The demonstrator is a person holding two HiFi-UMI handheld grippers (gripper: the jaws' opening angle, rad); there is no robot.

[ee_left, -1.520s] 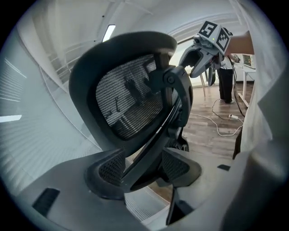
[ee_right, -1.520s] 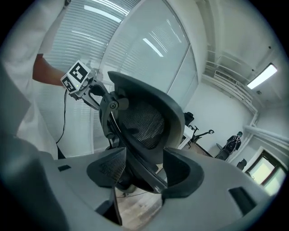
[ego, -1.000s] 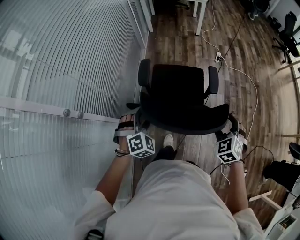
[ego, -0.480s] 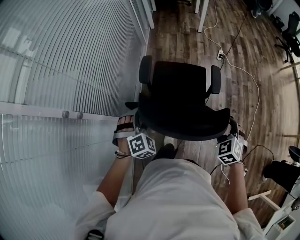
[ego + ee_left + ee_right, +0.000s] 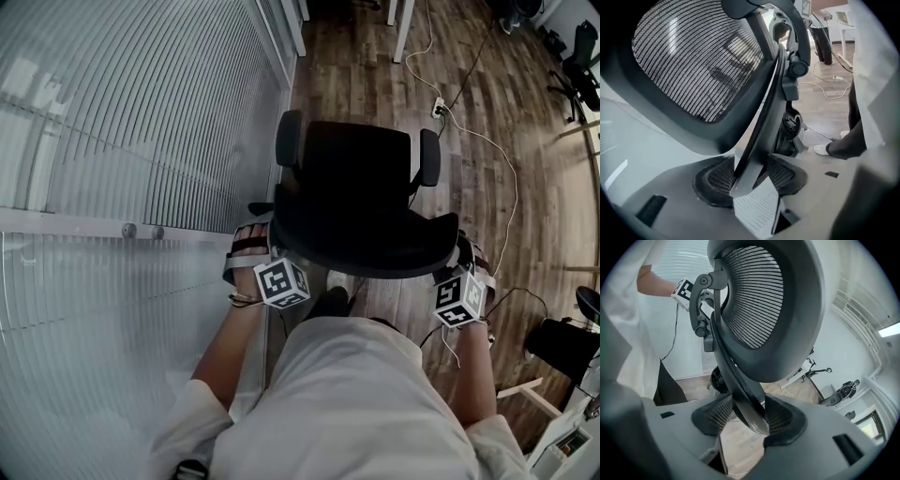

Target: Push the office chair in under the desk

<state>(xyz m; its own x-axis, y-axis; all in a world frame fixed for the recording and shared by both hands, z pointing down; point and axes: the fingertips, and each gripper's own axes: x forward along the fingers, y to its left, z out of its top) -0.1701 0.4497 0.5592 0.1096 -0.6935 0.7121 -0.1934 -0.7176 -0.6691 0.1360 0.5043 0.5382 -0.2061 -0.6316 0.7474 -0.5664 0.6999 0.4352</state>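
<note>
Wood floor (image 5: pixel 375 56) runs ahead beside a ribbed glass wall (image 5: pixel 141 141); the office chair (image 5: pixel 361 187) stands right before your claws — left gripper (image 5: pixel 751 177) and right gripper (image 5: pixel 749 416) have just been closing, each pinching its backrest rim (image 5: pixel 735 380).

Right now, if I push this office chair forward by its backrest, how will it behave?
The office chair will probably roll easily on the smooth wood floor. Its mesh backrest may flex or recline a little under a high push. The white cable beside it could catch underneath.
</note>
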